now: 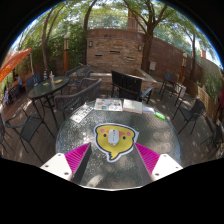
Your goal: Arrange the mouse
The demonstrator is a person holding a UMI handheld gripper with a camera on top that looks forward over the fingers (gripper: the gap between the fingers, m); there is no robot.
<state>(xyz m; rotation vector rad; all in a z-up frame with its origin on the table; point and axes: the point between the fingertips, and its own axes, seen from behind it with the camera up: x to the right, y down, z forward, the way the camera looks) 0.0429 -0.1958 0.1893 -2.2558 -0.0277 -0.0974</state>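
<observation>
— Outdoors, on a round glass table (150, 140), where's the mouse (113, 137)?

— On its yellow mousepad (115, 143), just ahead of the gripper (113, 158), whose fingers are spread and empty.

— Best approach?

— Probably lower centred, straddling its sides before closing.

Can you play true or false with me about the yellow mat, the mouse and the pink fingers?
1. The white computer mouse lies on the yellow speech-bubble mouse mat. True.
2. The gripper squeezes the mouse. False: its pink-padded fingers are open, and the mouse lies just ahead of them.
3. The round glass table stands outdoors, with trees and a brick building behind. True.
4. The mat is blue and square. False: it is yellow and bubble-shaped.
</observation>
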